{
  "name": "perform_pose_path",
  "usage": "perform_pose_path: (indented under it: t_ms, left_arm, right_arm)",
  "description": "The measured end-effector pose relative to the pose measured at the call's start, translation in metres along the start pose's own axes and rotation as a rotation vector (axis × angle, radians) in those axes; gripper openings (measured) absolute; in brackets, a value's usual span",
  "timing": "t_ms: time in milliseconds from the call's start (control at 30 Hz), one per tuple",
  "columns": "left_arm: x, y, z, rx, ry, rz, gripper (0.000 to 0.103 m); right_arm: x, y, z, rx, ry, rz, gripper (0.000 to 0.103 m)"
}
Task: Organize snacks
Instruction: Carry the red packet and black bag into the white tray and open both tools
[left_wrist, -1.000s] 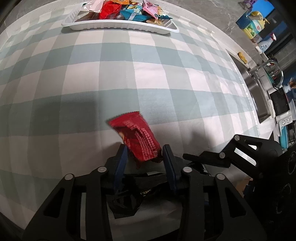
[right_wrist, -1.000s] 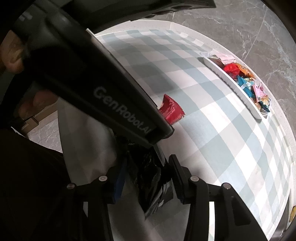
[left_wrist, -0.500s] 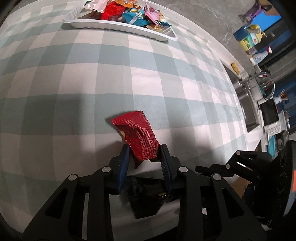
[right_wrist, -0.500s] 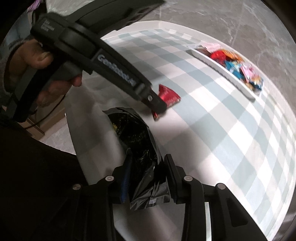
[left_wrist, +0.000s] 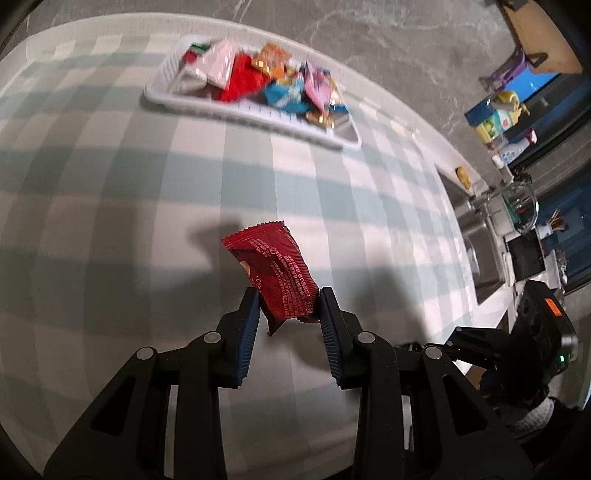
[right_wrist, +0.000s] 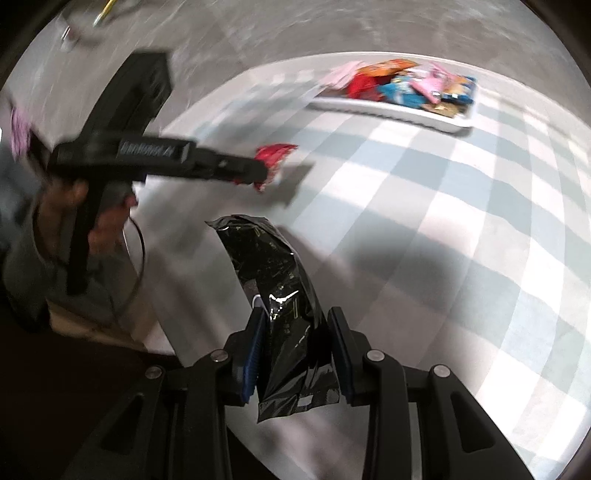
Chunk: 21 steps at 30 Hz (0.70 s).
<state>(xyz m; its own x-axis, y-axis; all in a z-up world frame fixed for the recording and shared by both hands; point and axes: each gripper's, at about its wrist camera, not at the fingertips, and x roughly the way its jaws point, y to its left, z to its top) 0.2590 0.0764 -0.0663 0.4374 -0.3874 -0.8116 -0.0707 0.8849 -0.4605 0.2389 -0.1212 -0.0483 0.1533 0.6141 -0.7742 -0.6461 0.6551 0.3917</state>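
Note:
My left gripper (left_wrist: 288, 306) is shut on the lower end of a red snack packet (left_wrist: 275, 269) and holds it above the checked tablecloth (left_wrist: 110, 184). My right gripper (right_wrist: 297, 321) is shut on a black foil snack packet (right_wrist: 273, 280), which sticks up and forward between its blue pads. In the right wrist view the left gripper (right_wrist: 262, 175) is blurred at the upper left, with the red packet (right_wrist: 275, 153) at its tip. A white tray (left_wrist: 236, 110) heaped with several coloured snack packets lies at the far side of the table; the right wrist view also shows this tray (right_wrist: 388, 109).
A steel sink (left_wrist: 476, 236) and tap sit beyond the table's right edge, with bottles and boxes (left_wrist: 495, 118) behind them. A person's hand (right_wrist: 74, 206) grips the left gripper's handle. A grey marble wall rises behind the tray. The table's near edge lies just below both grippers.
Both grippers have risen off the cloth with their packets and moved toward the tray. The right view has rolled, and the left gripper now sits farther off to its left.

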Motion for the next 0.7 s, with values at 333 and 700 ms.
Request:
perform_pose_path:
  t_ms: [333,700]
  left_arm:
    - [-0.013,0.014,0.090,0.004,-0.074,-0.012,0.030]
    - [-0.002,0.026,0.203,0.072,-0.101,-0.010,0.030]
  right_arm:
    - [0.000,-0.048,0.064,0.176,-0.098,0.059,0.036]
    - [0.012,-0.111,0.157,0.392,-0.213,0.089,0.036]
